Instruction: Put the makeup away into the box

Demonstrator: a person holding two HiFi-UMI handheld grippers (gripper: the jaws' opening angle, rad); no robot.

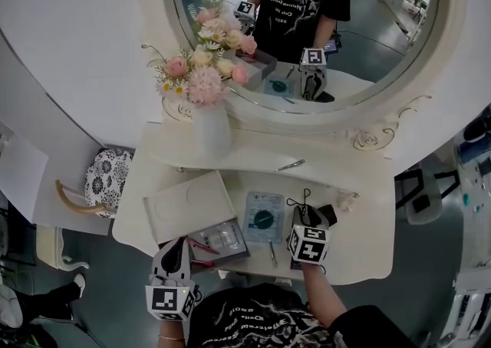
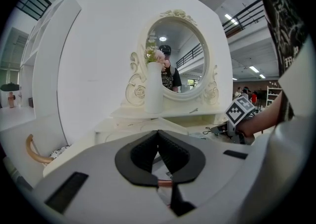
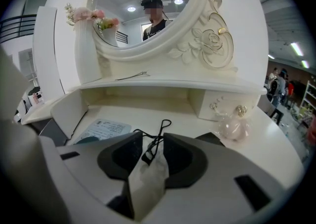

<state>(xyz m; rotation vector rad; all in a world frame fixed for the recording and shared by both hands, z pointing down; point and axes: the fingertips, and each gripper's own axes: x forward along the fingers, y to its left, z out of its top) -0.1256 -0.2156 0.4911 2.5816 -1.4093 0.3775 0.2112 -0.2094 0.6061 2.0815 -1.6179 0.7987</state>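
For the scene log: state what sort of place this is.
A dressing table, probably staged inside a large hall rather than a bedroom. It shows in the round mirror with a carved cream frame, the vase of flowers on the shelf, and the strip lights on a high ceiling behind.

Cream dressing table (image 1: 368, 243) under oval mirror (image 1: 307, 32)

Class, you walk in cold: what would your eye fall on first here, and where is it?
The big round mirror fills the back of the dressing table, with a vase of pink flowers at its left edge. Nearer, the right gripper is shut on a filmy pouch with a black cord, right of the open box.
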